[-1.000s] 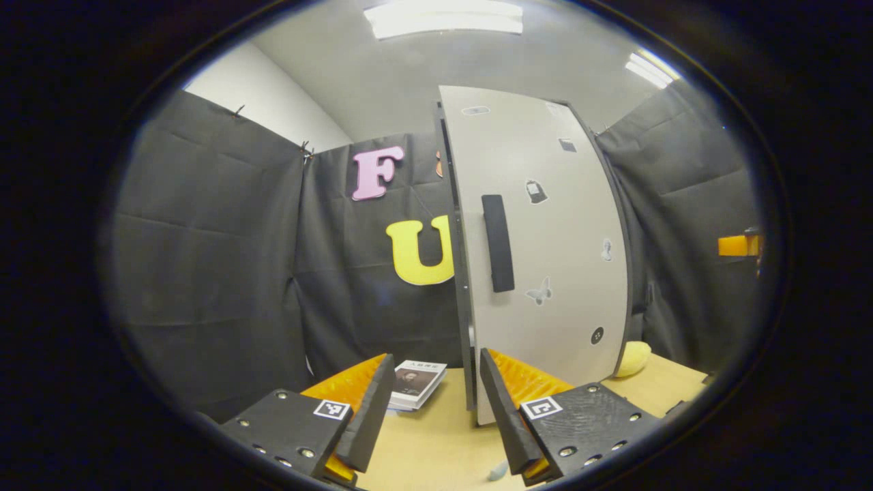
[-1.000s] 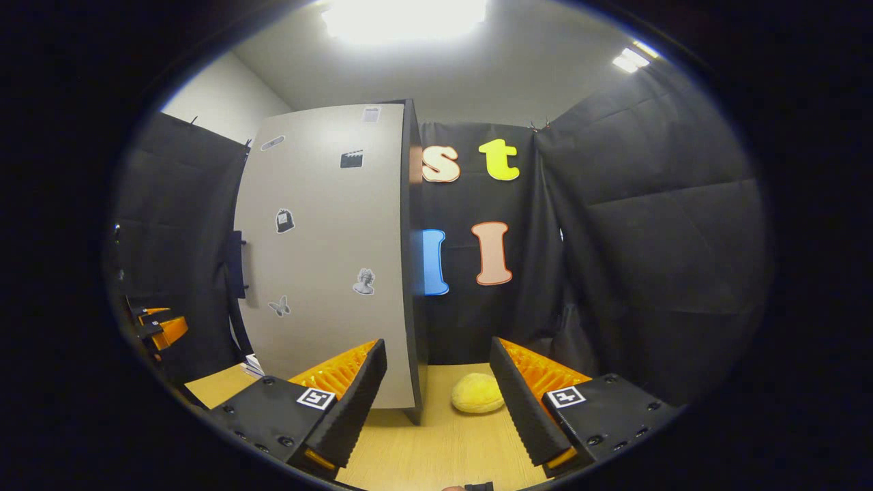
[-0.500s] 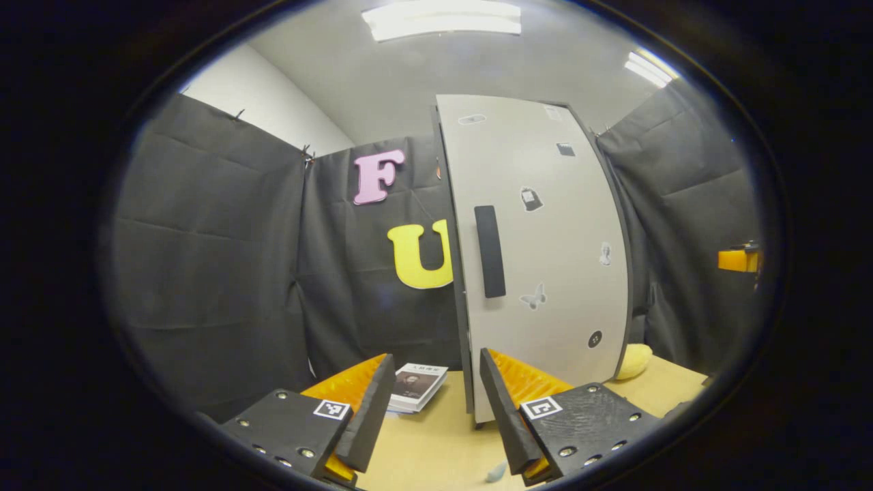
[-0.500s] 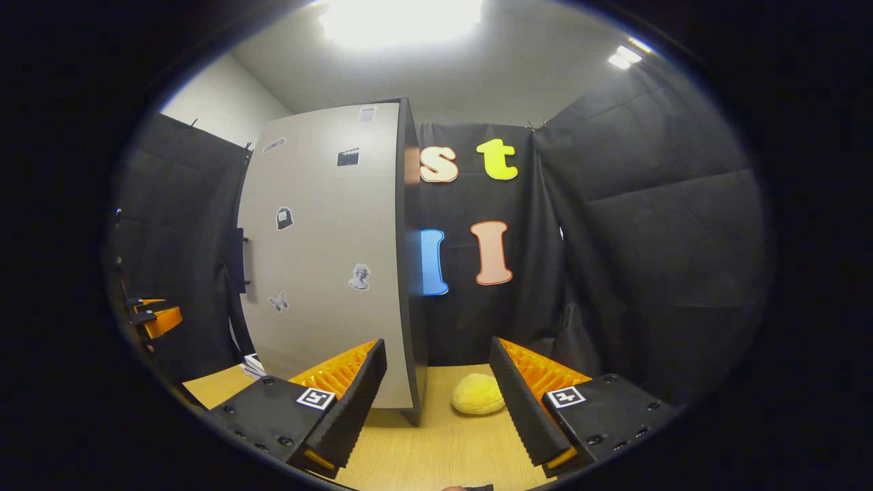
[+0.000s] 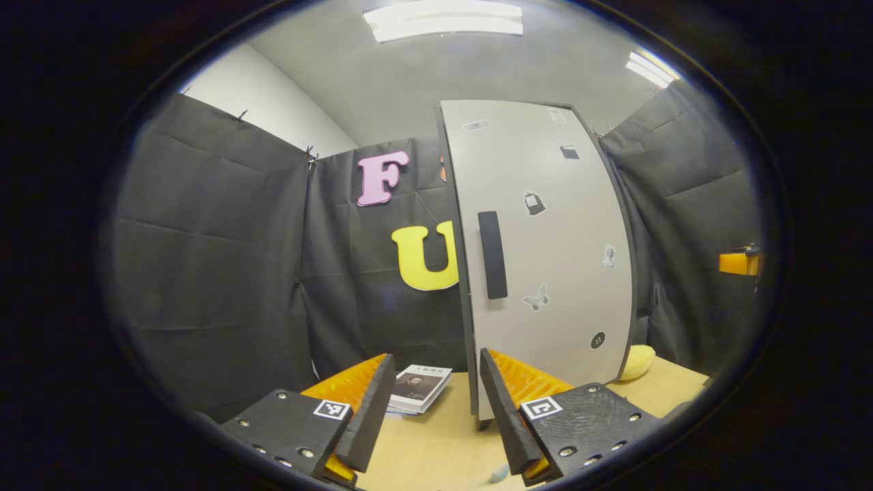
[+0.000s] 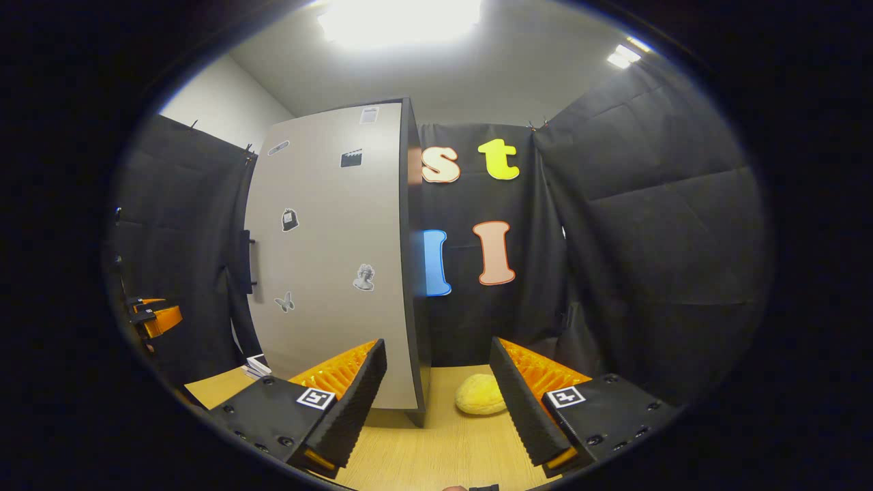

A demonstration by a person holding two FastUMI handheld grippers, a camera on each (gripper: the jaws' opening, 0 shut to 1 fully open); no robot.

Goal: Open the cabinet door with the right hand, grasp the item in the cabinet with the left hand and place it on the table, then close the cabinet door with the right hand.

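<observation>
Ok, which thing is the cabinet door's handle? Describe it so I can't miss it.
Find the tall pale cabinet door standing on the wooden table. Near its left edge, about mid-height, is the handle: a dark upright bar, larger than the small stickers scattered across the door.

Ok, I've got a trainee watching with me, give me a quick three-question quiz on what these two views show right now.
1. True or false: the cabinet door is shut.
2. Multiple choice: what lies on the table to the right of the cabinet in the right gripper view? A) a mug B) a soft yellow lump C) a spoon
3. Fill in: left of the cabinet in the left gripper view lies a stack of ____.

Key: 1 true, and the handle is untouched; the left hand-held gripper and right hand-held gripper are both open and empty. 2 B. 3 books.
</observation>
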